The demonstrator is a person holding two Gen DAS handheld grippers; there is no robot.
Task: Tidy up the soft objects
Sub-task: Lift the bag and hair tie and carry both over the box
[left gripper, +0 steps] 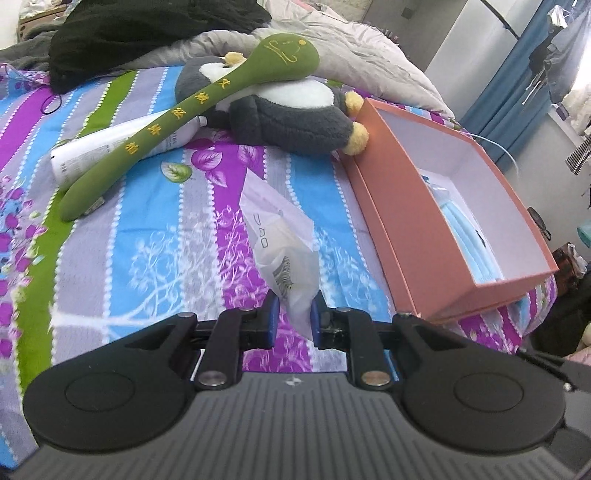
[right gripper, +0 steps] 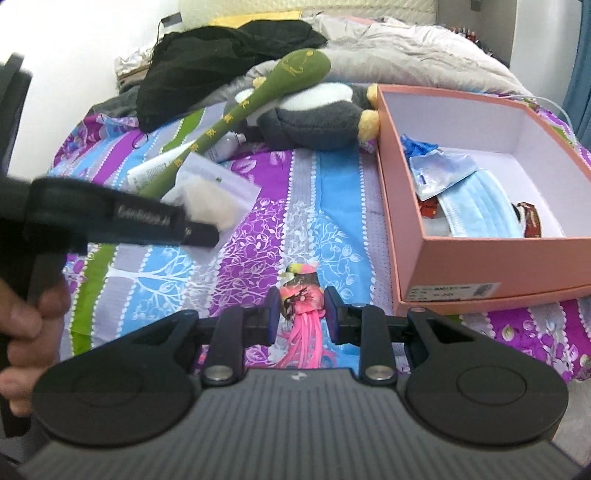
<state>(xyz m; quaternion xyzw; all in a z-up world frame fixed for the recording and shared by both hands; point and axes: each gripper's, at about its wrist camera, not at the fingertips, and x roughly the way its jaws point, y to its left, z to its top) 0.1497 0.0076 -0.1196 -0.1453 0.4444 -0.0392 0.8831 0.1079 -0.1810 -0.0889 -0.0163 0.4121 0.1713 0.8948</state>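
Observation:
My left gripper [left gripper: 293, 314] is shut on the lower end of a translucent white pouch [left gripper: 280, 229] that holds something beige, lifted above the bedspread. In the right wrist view that left gripper [right gripper: 199, 230] is a black blur at the left, with the pouch [right gripper: 212, 188] at its tip. My right gripper [right gripper: 302, 306] is shut on a small pink bird toy [right gripper: 300, 291] whose pink tassel tail hangs toward the camera. An open salmon box [left gripper: 391, 229] [right gripper: 480, 258] lies to the right. In it are a blue face mask [right gripper: 480, 206] and foil packets [right gripper: 439, 166].
A green plush spoon [left gripper: 177, 122] leans over a grey and white penguin plush [left gripper: 280, 110], with a white tube [left gripper: 107, 147] under it. A black garment [left gripper: 147, 33] and a grey quilt [left gripper: 351, 48] lie at the back. A hand [right gripper: 22, 314] grips the left tool. The bed is covered by a striped floral bedspread [left gripper: 147, 258].

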